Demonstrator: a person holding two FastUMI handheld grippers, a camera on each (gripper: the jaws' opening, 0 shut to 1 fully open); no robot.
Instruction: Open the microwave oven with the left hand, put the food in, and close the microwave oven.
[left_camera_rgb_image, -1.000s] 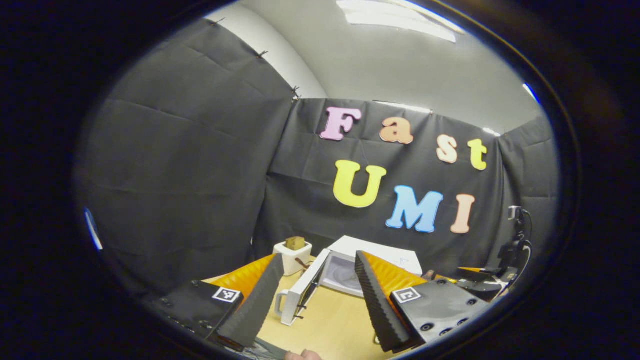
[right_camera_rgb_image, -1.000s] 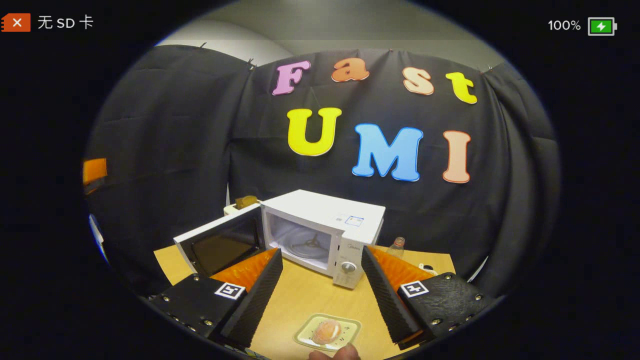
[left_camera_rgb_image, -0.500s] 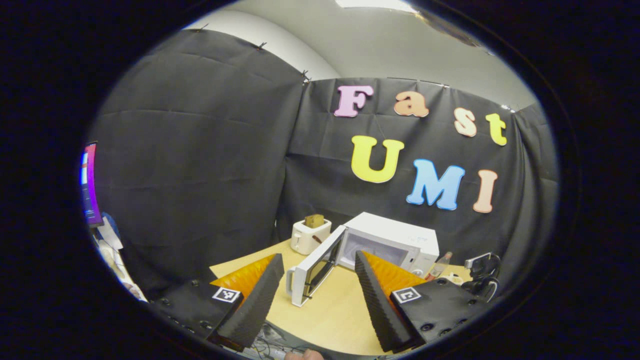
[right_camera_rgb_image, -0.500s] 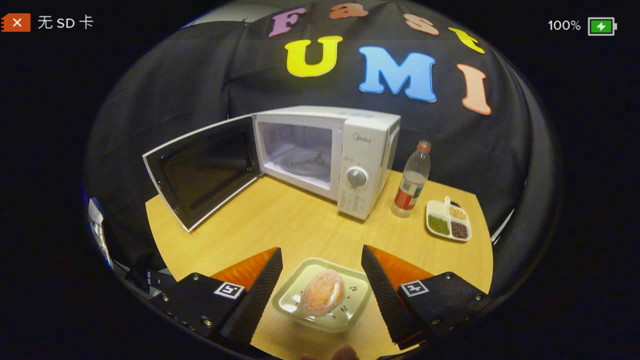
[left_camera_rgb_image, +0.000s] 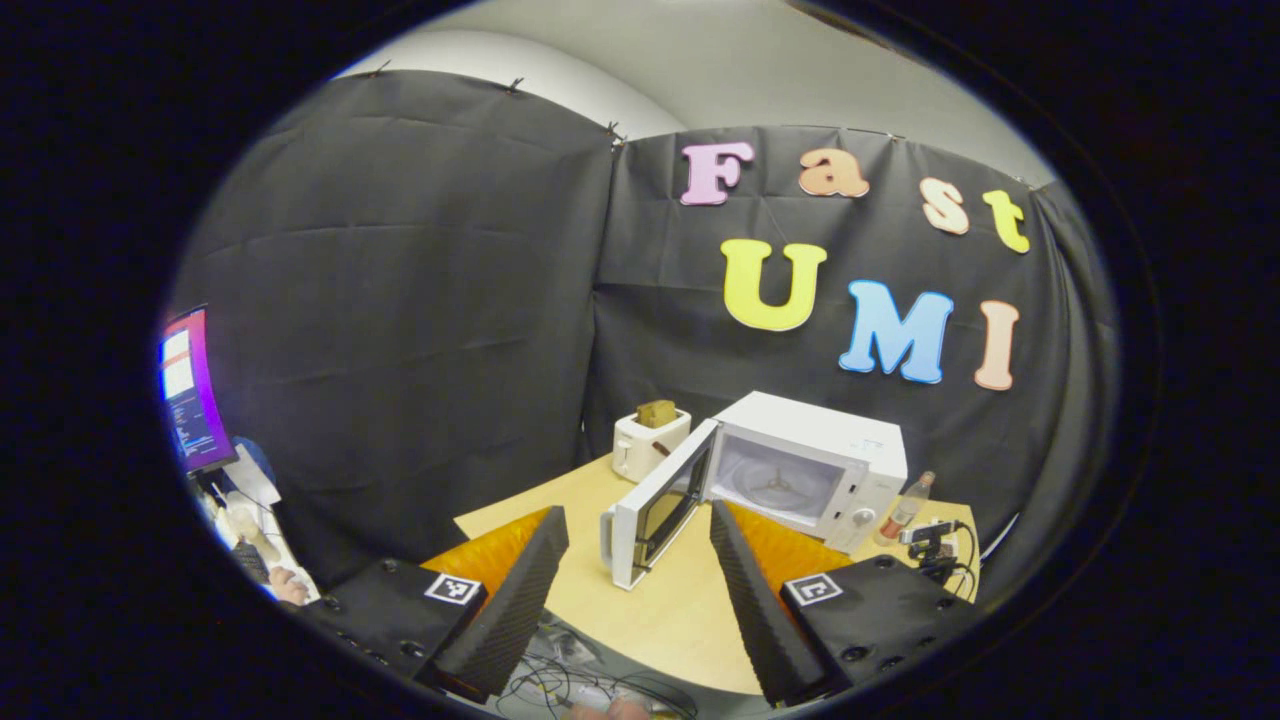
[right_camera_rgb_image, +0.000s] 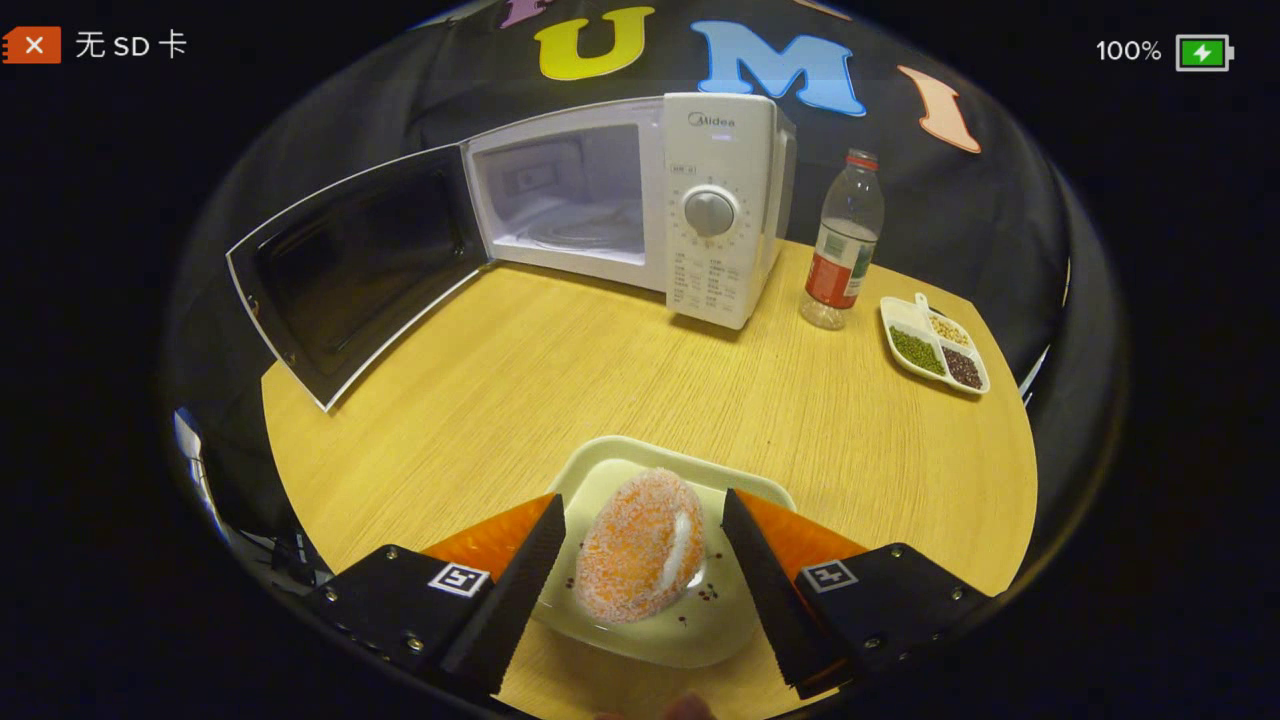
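Note:
The white microwave (right_camera_rgb_image: 715, 200) stands at the back of the round wooden table (right_camera_rgb_image: 500, 380), its door (right_camera_rgb_image: 360, 260) swung wide open to the left and its cavity holding nothing but the turntable. A sugared orange bun (right_camera_rgb_image: 640, 545) lies on a pale square plate (right_camera_rgb_image: 620, 455) near the front edge. My right gripper (right_camera_rgb_image: 635, 590) is open, one finger on each side of the bun, neither pressing it. My left gripper (left_camera_rgb_image: 630, 590) is open and holds nothing, back beyond the table's edge, facing the microwave (left_camera_rgb_image: 810, 465) and the door (left_camera_rgb_image: 660, 505).
A plastic bottle (right_camera_rgb_image: 845, 240) stands right of the microwave, with a divided dish of beans (right_camera_rgb_image: 935, 345) beside it. A white toaster (left_camera_rgb_image: 648, 445) sits behind the open door. A lit monitor (left_camera_rgb_image: 190, 390) is off to the left, and cables (left_camera_rgb_image: 570, 685) lie below the table edge.
My right gripper has come down and forward over the plate, so the bun now sits between its fingers. My left gripper has drawn back from the microwave door, off the table.

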